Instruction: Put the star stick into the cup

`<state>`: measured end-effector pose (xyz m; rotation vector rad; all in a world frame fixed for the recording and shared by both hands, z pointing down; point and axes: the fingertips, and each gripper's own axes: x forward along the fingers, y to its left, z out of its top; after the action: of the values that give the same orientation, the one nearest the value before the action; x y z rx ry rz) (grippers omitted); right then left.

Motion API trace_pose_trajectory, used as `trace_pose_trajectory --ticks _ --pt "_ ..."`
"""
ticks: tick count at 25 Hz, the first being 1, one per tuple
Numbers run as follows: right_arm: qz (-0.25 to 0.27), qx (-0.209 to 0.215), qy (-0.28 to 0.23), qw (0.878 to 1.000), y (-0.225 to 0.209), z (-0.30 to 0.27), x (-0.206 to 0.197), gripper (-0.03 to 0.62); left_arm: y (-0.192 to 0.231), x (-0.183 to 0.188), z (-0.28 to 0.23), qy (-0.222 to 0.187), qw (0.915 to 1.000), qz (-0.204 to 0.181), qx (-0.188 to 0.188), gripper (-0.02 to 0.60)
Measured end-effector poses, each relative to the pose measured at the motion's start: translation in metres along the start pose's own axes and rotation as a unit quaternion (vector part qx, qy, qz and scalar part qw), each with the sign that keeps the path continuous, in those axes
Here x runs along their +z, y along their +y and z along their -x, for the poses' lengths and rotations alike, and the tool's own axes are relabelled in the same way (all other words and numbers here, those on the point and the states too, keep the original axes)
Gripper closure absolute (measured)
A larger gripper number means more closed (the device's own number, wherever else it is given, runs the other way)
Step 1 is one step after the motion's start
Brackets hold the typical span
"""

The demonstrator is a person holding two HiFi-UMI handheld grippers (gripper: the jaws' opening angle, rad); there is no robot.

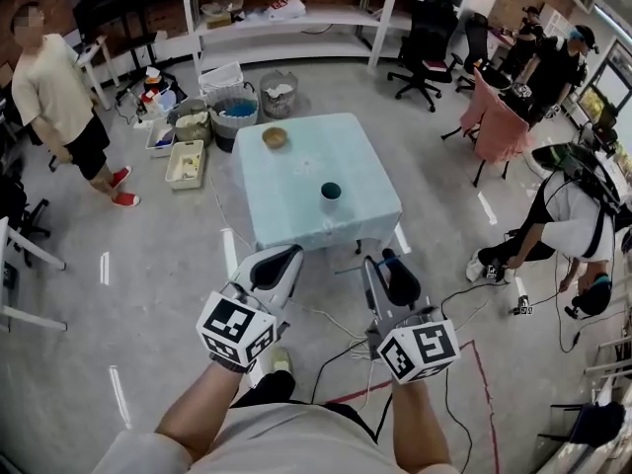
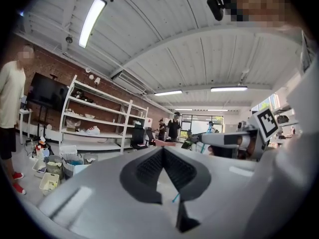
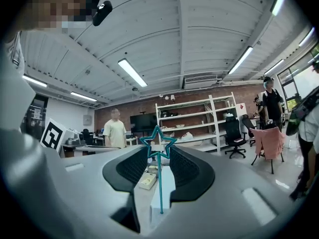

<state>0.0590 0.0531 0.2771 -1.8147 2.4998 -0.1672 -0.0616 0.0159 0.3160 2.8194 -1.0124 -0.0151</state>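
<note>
Table (image 1: 296, 166) and cup (image 1: 331, 192) well ahead across open floor; clamps star stick (image 3: 160, 183) upright in right gripper (image 1: 385, 265), left gripper (image 2: 163, 151) shut empty, risks thin stem slipping or clipping the rim.

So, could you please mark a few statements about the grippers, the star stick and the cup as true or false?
1. The right gripper grips the star stick upright between its jaws. True.
2. The star stick is already in the cup. False: it is in the right gripper, which is short of the table.
3. The left gripper is shut. True.
4. The cup stands on the floor. False: it stands on the table.
5. The bowl touches the cup. False: they stand apart on the table.
</note>
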Motion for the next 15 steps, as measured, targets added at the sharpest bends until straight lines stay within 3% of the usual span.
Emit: trace_pose_trajectory --ticks 8,15 --pt "0.002 -0.018 0.01 1.0 -0.01 -0.064 -0.013 0.447 0.052 -0.011 -0.04 0.009 0.9996 0.003 -0.028 0.577" --pt "-0.006 -0.019 0.024 1.0 -0.046 -0.12 -0.024 0.447 0.085 -0.024 -0.085 0.018 0.9992 0.014 -0.031 0.576"
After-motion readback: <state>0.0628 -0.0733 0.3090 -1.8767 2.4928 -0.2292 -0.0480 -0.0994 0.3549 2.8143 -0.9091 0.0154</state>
